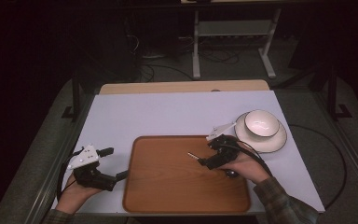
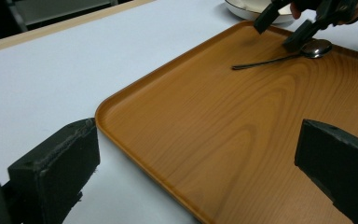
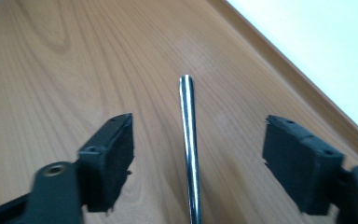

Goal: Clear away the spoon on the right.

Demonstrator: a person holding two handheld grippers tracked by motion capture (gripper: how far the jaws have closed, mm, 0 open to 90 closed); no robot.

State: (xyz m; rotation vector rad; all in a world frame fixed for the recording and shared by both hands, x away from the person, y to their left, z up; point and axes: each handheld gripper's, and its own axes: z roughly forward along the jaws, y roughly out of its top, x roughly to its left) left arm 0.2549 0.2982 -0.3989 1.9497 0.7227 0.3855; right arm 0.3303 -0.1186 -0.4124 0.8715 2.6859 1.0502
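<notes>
On the tray: the spoon lies on the wood of the tray, toward 2 o'clock of it, bowl end under your right gripper, handle tip pointing to about 10 o'clock.
Right gripper: jaws spread wide, one on each side of the handle, touching neither side of it.
Left gripper: the left gripper sits at 9 o'clock of the tray, jaws spread, straddling the tray's left rim and pinching nothing.
Step, as I judge it: you are either about to close on the spoon or have just let it lie; the pictures do not settle which.
If gripping: keep the handle centred between the pads, come low enough that they meet the thin steel squarely, and close slowly; a round polished handle may roll or slip.
If lifting: rise straight, keeping the spoon level so the heavier bowl end does not swing.
Left hand: steady the tray only if it slides.
Nearby: a white bowl on a saucer stands at 2 o'clock, just off the tray; mind it with your elbow and cable.
Surface: a white sheet over a table, its wooden edge showing at 12 o'clock.
Room: dim, with grey carpet, cables and a white frame beyond.
</notes>
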